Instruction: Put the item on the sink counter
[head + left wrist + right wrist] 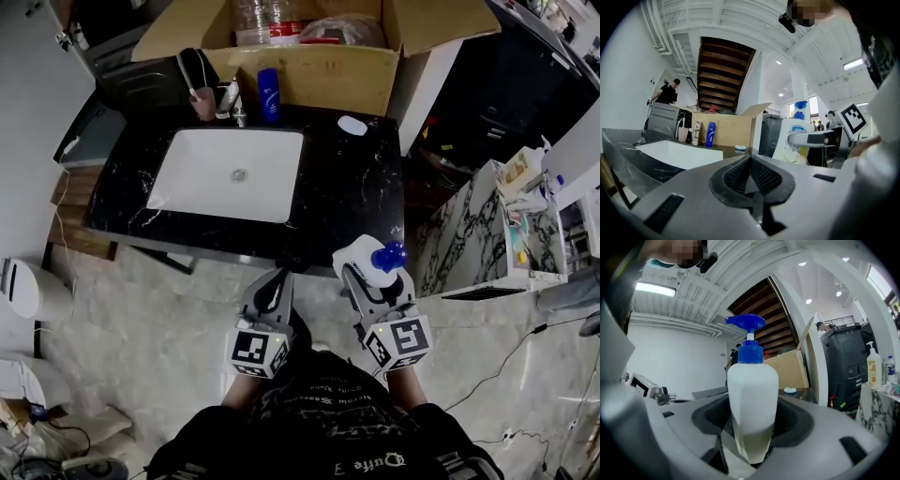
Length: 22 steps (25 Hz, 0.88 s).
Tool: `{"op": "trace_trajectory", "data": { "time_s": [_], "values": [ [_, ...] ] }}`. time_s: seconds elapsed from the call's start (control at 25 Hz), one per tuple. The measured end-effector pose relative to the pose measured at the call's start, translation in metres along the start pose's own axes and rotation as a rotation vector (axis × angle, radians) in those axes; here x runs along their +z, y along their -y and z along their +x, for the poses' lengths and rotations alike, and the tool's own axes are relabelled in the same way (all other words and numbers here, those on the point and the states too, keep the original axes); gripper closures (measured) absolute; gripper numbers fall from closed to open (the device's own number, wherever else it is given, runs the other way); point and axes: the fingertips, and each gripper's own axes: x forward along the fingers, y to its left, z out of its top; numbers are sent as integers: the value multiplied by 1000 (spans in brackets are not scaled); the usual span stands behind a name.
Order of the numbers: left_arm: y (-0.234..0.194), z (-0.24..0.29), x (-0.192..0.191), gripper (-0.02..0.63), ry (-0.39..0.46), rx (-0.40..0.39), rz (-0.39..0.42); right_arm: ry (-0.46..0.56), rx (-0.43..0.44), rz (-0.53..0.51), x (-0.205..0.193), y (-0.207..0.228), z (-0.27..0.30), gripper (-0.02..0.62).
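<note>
Nearest the head camera, the left tool (274,283) hangs with its jaws pressed together on nothing. Beside it, the right tool (359,274) clamps the lower body of a pump bottle (367,259). That bottle is over the floor, just short of the front edge of the black marble table (349,187), pump end up. Bare stone to the right of the white basin (230,173) lies straight ahead, nearer the right tool. The bottle has a white body, a blue pump and a little yellowish liquid low inside.

White bottle (752,390), blue pump top, sits between grey fingers (820,427); beyond them, black white-veined counter (356,187), white basin (206,169).
</note>
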Motion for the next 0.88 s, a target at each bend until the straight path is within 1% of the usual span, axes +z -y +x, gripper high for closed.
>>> {"op": "trace_trajectory", "data": {
  "time_s": [0.2,0.4,0.68,0.88],
  "values": [
    [-45,48,22,598,14,-33,24,6,-41,-10,23,16,59,331],
    [-92,92,43,598,14,-73,34,-25,-91,-20,32,28,119,331],
    [-152,128,54,598,1,-104,36,-13,-144,-63,59,42,196,331],
    [-184,143,55,598,-13,-103,27,-27,-155,-100,77,51,243,331]
  ]
}}
